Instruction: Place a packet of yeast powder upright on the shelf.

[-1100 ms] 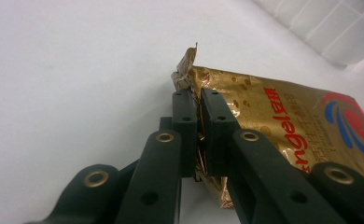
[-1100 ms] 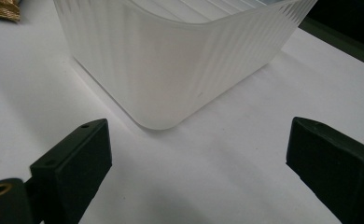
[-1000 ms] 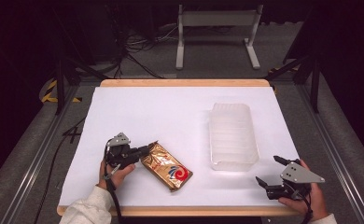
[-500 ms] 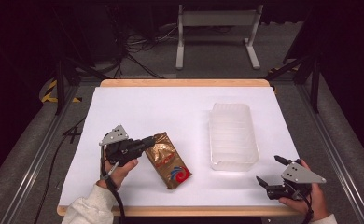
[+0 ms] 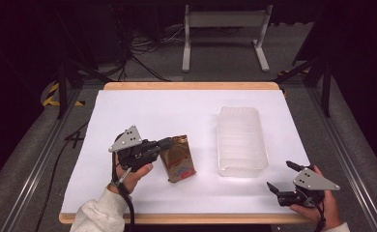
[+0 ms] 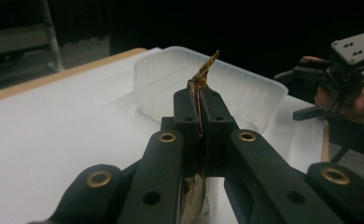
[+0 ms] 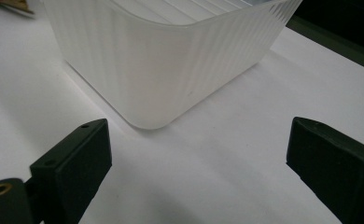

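A shiny brown and gold snack packet (image 5: 178, 159) with a red mark on its face sits just left of the middle of the white-covered worktop (image 5: 177, 111). Its upper left edge is caught in the left tongs (image 5: 166, 143), whose two black jaws are pressed flat together on the foil. In the left gripper view a crinkled gold strip of the packet (image 6: 203, 74) sticks up beyond the jaw tips, and more of it hangs below them. Whether the packet's lower end touches the white cover is hard to tell from above.

The left hand (image 5: 131, 169) comes in from the bottom edge in a pale sleeve (image 5: 97, 215). The forearm angles up and to the right, the hand wraps the gripper's body from below, and the tongs point roughly level, toward the right side of the worktop. A grey three-cornered plate (image 5: 126, 138) sits on top.

To the right of the packet, a little apart, stands a clear ribbed plastic tub (image 5: 239, 140), long and rectangular, with its open side up.

Near the front right corner of the worktop, the right hand (image 5: 317, 203) holds the right tongs (image 5: 282, 176) low, pointing up and to the left toward the tub's near corner. Its jaws are spread wide with nothing between them; the right gripper view shows the tub's rounded corner (image 7: 157, 70) just ahead of the gap.
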The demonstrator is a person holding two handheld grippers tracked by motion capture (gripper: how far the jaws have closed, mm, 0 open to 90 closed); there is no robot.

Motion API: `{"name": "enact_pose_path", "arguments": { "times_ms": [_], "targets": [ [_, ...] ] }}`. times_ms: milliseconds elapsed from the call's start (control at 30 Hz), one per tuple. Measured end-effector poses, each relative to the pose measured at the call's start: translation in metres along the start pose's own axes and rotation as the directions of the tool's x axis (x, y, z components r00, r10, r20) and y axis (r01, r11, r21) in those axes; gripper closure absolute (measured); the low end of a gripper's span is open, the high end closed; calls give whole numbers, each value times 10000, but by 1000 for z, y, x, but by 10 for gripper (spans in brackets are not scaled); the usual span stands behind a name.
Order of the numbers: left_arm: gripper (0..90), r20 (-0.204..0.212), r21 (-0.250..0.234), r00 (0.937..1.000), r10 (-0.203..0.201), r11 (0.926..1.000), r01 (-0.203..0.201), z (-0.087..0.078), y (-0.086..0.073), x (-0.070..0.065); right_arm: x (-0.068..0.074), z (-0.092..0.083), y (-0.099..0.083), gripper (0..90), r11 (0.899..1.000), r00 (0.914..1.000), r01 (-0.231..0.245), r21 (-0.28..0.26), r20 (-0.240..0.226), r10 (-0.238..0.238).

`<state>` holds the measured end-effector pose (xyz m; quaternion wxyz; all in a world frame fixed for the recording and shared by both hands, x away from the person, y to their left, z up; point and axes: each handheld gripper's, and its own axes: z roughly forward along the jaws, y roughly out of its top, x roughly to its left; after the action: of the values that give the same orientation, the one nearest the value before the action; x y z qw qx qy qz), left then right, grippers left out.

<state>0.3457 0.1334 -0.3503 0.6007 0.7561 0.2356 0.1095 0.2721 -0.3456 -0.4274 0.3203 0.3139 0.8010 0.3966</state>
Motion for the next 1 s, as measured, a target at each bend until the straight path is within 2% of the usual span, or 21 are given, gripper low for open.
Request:
{"name": "enact_pose_path", "arguments": {
  "times_ms": [33,67,300,333,600,867,1000],
  "targets": [
    [868,0,0,10000,0,10000,0,0,0,0,0,0,0,74,10000,10000,0,0,0,0],
    [868,48,-9,9999,164,9999,-164,1,2,0,0,1,0,74,10000,10000,9,35,-4,-9],
    [869,215,3,9996,199,9998,-200,9,7,-1,0,1,0,74,10000,10000,34,89,-18,-34],
    [869,210,41,9990,395,9992,-396,11,8,-2,0,1,-1,74,10000,10000,38,85,5,-38],
    [869,274,8,9985,471,9989,-472,14,15,-2,0,1,-1,74,10000,10000,1,82,3,-1],
    [869,446,-240,9973,586,9981,-576,18,26,-5,0,1,-1,74,10000,10000,-13,11,20,13],
    [870,635,-425,9943,860,9956,-834,22,36,-9,-1,0,-1,74,9999,9999,-118,-46,34,118]
  ]
}}
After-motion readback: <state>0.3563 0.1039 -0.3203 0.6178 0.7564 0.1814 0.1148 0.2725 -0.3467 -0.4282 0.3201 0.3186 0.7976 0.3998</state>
